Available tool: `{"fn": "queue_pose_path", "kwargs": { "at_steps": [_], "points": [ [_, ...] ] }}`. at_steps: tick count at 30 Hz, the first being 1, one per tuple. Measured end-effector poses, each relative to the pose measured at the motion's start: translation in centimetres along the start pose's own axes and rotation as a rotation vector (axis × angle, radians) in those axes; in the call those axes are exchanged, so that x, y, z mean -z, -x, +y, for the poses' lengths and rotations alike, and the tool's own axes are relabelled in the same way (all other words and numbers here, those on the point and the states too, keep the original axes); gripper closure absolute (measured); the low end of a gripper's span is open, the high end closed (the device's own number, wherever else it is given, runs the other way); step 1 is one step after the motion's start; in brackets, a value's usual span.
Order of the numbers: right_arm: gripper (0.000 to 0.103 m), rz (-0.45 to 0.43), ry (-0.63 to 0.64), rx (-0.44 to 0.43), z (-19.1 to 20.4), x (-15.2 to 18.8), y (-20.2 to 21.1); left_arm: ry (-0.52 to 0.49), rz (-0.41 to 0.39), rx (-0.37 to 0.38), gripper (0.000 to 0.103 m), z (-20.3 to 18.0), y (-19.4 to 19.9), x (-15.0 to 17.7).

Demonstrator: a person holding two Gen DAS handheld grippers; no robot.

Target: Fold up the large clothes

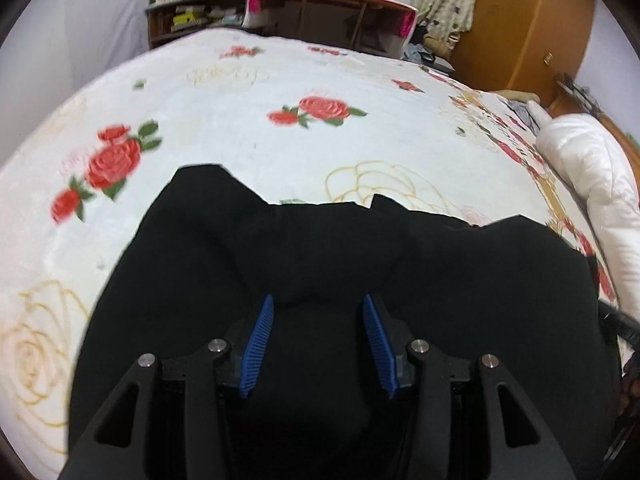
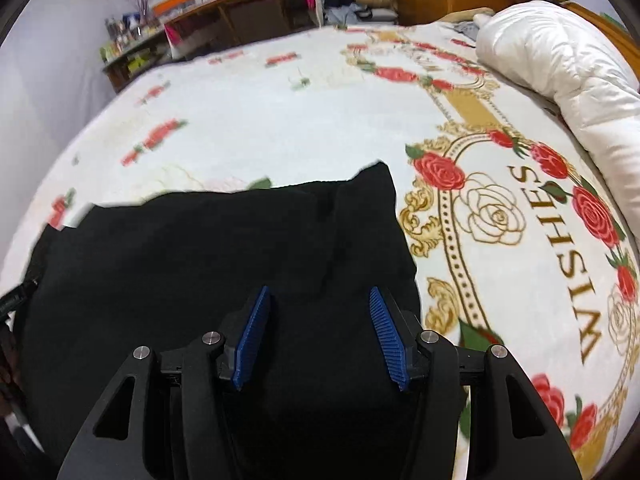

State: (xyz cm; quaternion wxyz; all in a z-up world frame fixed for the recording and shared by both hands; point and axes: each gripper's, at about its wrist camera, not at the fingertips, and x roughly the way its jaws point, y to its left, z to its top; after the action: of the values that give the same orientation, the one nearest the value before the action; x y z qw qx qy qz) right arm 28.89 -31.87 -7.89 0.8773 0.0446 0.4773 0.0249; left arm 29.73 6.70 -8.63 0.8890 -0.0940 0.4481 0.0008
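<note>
Rose-printed bed blanket point(image 1: 240, 128) carries the black garment point(image 1: 320, 264). Left tongs point(image 1: 318, 308) and right tongs point(image 2: 318, 300) hover half-open, empty, over it. Next likely: gripping an edge to fold.

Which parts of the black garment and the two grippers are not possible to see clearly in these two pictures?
- Black garment: its near part is hidden behind the left gripper body and cut off by the bottom edge, left wrist view.
- Garment type: folds and seams vanish in the dark cloth, both views.
- Right gripper: pads stand apart; whether cloth is pinched between them cannot be told, black on black.
- Shelf items: too small and blurred.
</note>
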Motion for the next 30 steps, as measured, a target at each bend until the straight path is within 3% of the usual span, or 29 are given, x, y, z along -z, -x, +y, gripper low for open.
{"fn": "queue_pose_path", "kwargs": {
  "at_steps": [11,17,24,30],
  "points": [
    [0.049,0.026,-0.026,0.001,-0.9,-0.6,-3.1,-0.018,-0.022,-0.035,0.054,-0.6,-1.2,0.1],
    [0.048,0.010,-0.028,0.018,-0.2,-0.2,1.0,-0.050,-0.021,-0.067,0.054,-0.9,2.6,0.7],
    [0.048,-0.058,0.015,-0.055,2.9,5.0,9.0,-0.054,-0.056,0.000,0.054,-1.5,9.6,5.7],
    [0.048,-0.031,0.028,-0.086,5.6,11.7,11.5,-0.131,-0.023,0.046,0.054,-4.3,12.3,11.4]
  ]
}}
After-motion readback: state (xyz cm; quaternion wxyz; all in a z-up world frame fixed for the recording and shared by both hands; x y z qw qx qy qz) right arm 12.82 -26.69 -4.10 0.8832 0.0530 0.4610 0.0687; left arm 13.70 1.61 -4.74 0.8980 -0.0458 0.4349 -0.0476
